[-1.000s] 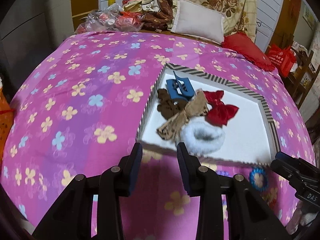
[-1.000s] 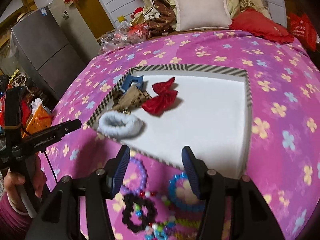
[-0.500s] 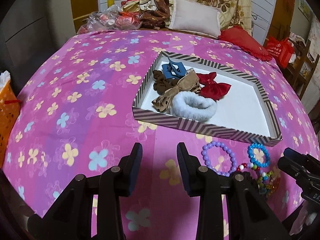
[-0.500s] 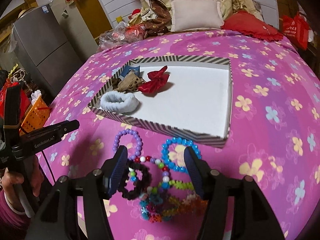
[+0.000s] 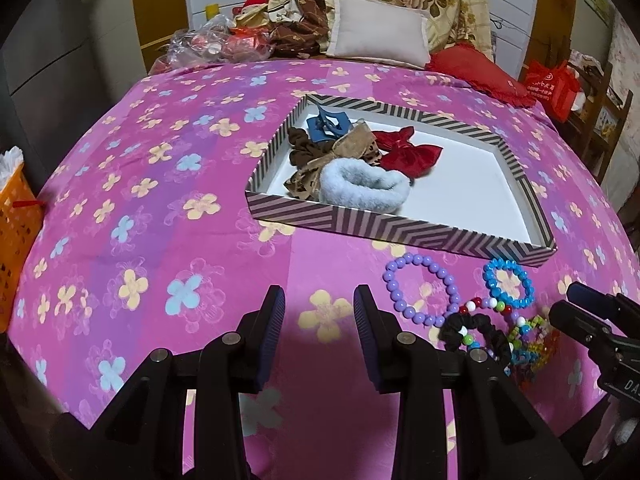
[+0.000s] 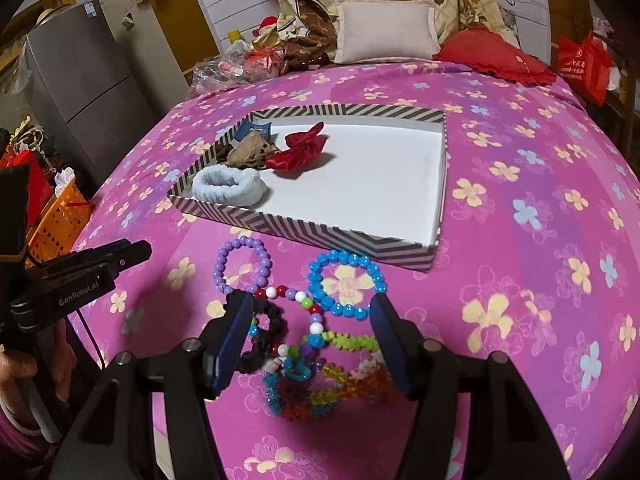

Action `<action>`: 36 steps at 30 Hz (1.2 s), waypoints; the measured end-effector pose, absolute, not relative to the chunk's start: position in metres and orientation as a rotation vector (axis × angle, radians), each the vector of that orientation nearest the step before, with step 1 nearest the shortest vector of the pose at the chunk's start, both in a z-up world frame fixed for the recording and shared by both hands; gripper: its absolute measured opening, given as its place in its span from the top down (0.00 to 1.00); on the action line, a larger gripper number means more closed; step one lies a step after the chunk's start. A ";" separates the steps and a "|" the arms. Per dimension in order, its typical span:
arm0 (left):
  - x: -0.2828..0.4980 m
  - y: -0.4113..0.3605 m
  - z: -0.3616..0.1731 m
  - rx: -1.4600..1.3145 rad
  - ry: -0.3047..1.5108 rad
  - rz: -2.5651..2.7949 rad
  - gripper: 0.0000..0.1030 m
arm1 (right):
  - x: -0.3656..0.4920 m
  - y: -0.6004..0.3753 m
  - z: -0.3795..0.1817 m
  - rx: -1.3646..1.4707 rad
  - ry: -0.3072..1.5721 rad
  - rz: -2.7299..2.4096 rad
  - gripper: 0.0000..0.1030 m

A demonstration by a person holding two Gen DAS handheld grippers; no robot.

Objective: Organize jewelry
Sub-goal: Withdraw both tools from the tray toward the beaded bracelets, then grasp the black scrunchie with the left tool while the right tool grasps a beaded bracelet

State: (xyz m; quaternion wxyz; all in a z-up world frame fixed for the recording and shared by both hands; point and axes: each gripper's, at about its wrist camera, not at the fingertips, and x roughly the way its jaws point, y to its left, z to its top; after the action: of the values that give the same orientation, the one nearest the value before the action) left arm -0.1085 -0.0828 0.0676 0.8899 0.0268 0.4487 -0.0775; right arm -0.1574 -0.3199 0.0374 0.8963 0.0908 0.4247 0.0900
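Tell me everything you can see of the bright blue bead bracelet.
The bright blue bead bracelet is a closed ring of round, glossy beads that look like plastic, all one sky-blue colour. It lies flat on the pink flowered bedspread, just outside the near wall of the striped tray, encircling a yellow printed flower. The purple bead bracelet lies to its left, apart from it. A multicoloured bead strand appears to touch its near-left edge. The right gripper hovers open just short of it, not gripping it.

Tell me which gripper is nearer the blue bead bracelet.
Right. The right gripper sits open just before the blue bead bracelet; the left gripper is open over bare bedspread, off to the bracelet's left.
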 end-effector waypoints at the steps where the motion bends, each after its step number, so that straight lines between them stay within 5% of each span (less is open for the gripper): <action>1: -0.110 -0.084 0.067 0.057 0.932 -0.163 0.79 | -0.158 -0.321 0.038 0.188 0.881 0.185 0.38; 36: -0.128 -0.147 0.026 0.005 1.108 -0.529 0.79 | -0.174 -0.359 0.014 0.162 0.937 0.139 0.36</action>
State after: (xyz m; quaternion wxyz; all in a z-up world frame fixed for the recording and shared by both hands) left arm -0.1276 -0.1472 0.0257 0.8173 0.0021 0.5199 -0.2484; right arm -0.1736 -0.3589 0.0137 0.8868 0.0778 0.4506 0.0667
